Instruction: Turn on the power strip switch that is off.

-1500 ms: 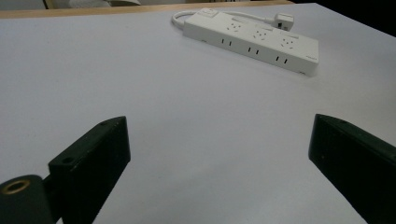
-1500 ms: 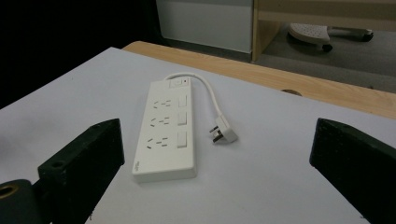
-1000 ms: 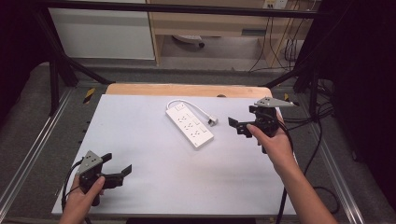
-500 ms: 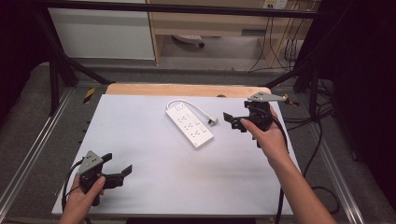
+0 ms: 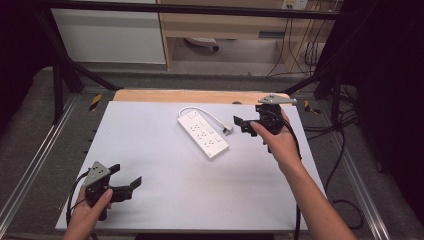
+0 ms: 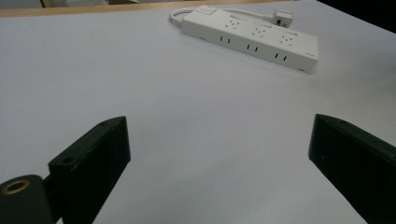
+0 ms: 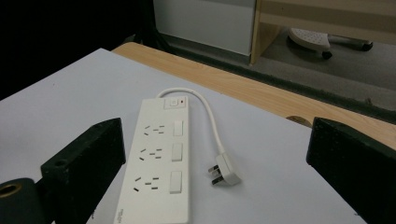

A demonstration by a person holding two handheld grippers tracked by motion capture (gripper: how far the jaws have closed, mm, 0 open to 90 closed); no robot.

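We find the right gripper (image 5: 244, 125) wide open beside the plug (image 5: 227, 130) of the power strip (image 5: 203, 136) at frame centre; we advise descending squarely over the plug.

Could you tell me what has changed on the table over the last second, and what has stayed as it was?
The right claw has moved left and slightly away from the person, closing on the plug end of the power strip; its jaws are open and hold nothing. The left claw stayed at the near left corner, open. The power strip and its cable have not shifted on the white table.
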